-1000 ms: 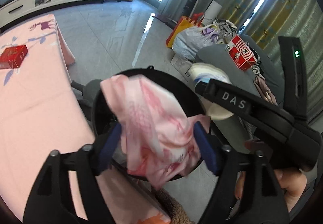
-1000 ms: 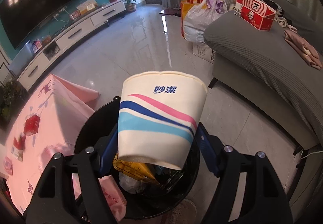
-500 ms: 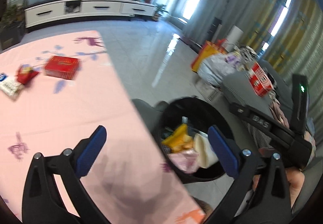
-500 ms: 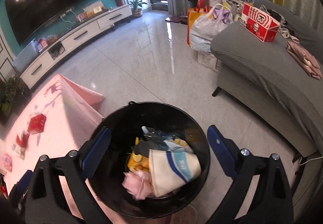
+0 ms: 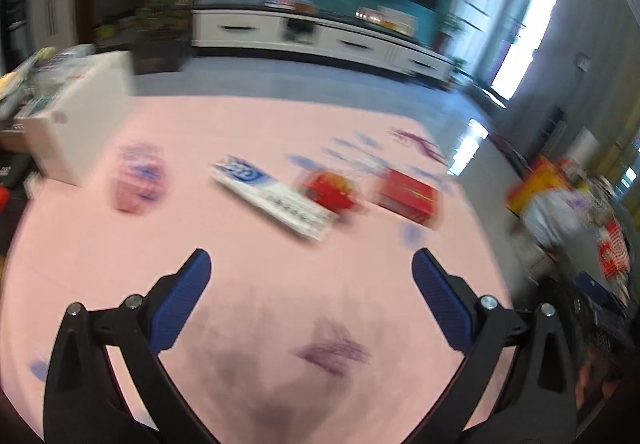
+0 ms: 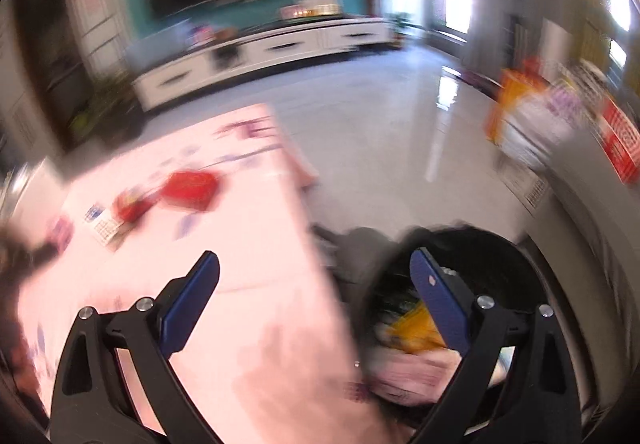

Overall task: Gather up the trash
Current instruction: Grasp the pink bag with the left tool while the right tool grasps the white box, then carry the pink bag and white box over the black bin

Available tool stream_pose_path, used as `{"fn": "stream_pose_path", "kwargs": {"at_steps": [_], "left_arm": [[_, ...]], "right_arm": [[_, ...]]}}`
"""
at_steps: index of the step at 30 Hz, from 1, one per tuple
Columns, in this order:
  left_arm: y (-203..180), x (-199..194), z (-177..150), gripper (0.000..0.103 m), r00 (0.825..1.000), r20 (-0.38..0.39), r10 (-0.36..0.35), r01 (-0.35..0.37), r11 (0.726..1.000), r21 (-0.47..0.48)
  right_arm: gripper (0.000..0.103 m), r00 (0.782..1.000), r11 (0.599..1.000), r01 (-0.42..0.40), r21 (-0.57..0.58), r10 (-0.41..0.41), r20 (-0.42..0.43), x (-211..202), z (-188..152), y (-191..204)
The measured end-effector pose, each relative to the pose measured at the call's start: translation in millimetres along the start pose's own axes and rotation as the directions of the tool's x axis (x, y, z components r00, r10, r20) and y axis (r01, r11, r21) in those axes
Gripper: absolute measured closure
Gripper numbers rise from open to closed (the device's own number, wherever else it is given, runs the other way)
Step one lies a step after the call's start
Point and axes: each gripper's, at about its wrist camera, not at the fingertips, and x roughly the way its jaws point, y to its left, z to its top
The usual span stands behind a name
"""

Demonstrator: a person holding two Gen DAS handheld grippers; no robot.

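My left gripper (image 5: 310,264) is open and empty above the pink tablecloth (image 5: 240,284). Ahead of it lie a pink packet (image 5: 138,182), a white and blue wrapper (image 5: 276,196), a red crumpled packet (image 5: 330,188) and a red box (image 5: 408,194), all blurred. My right gripper (image 6: 314,268) is open and empty at the table's right edge. The black trash bin (image 6: 500,252) stands on the floor under its right finger, with yellow and pink trash (image 6: 416,332) inside. The red box (image 6: 190,186) and red packet (image 6: 130,208) also show in the right wrist view.
A white box (image 5: 76,116) stands at the table's far left. A white TV cabinet (image 5: 320,36) lines the far wall. Bags (image 6: 528,124) sit on the floor by a grey sofa (image 6: 592,220) at the right.
Both grippers dropped their loads, the pink wrapper and the paper cup, into the bin and opened. Both have since swung left from the bin toward the table.
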Motion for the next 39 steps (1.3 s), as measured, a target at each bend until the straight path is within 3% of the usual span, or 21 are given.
{"fn": "stream_pose_path", "kwargs": {"at_steps": [2, 5, 7, 12, 14, 17, 21, 27, 29, 30, 32, 33, 39], "left_arm": [[38, 4, 15, 0.003, 0.999, 0.015, 0.035, -0.034, 0.998, -0.056], [88, 16, 33, 0.004, 0.998, 0.014, 0.063, -0.06, 0.989, -0.138], [108, 27, 41, 0.01, 0.997, 0.005, 0.078, -0.076, 0.985, -0.157], [135, 61, 48, 0.027, 0.995, -0.032, 0.096, -0.1, 0.981, -0.166], [145, 80, 49, 0.031, 0.994, -0.064, 0.091, -0.101, 0.978, -0.181], [159, 100, 50, 0.038, 0.992, -0.1, 0.074, -0.094, 0.974, -0.206], [174, 113, 47, 0.038, 0.992, -0.106, 0.071, -0.094, 0.968, -0.232], [180, 121, 43, 0.039, 0.994, -0.099, 0.045, -0.069, 0.964, -0.257], [180, 121, 42, 0.044, 0.995, -0.091, 0.037, -0.059, 0.964, -0.258], [182, 122, 41, 0.048, 0.996, -0.086, 0.032, -0.054, 0.961, -0.272], [185, 121, 38, 0.056, 0.997, -0.08, 0.004, -0.028, 0.955, -0.296], [186, 119, 37, 0.06, 0.997, -0.078, 0.007, -0.03, 0.954, -0.3], [180, 103, 37, 0.066, 0.996, -0.072, -0.05, 0.021, 0.934, -0.356]], "right_arm": [[0.014, 0.995, 0.99, -0.098, -0.102, 0.095, -0.037, 15, 10, 45], [0.025, 0.975, 0.964, -0.212, -0.164, 0.196, -0.106, 45, 33, 104], [0.031, 0.959, 0.94, -0.269, -0.209, 0.241, -0.148, 66, 47, 143], [0.043, 0.928, 0.889, -0.342, -0.303, 0.27, -0.256, 125, 71, 232], [0.046, 0.914, 0.88, -0.361, -0.308, 0.268, -0.303, 147, 77, 252], [0.047, 0.912, 0.875, -0.343, -0.341, 0.222, -0.346, 181, 79, 275], [0.047, 0.917, 0.865, -0.323, -0.383, 0.186, -0.352, 201, 80, 284], [0.047, 0.899, 0.852, -0.348, -0.392, 0.186, -0.396, 216, 68, 280], [0.046, 0.909, 0.85, -0.333, -0.408, 0.176, -0.377, 215, 64, 282], [0.049, 0.913, 0.849, -0.327, -0.415, 0.17, -0.37, 214, 63, 283], [0.064, 0.912, 0.853, -0.33, -0.404, 0.178, -0.37, 212, 61, 282], [0.081, 0.912, 0.858, -0.327, -0.396, 0.177, -0.371, 212, 61, 282], [0.082, 0.918, 0.887, -0.331, -0.321, 0.225, -0.326, 181, 57, 258]]}}
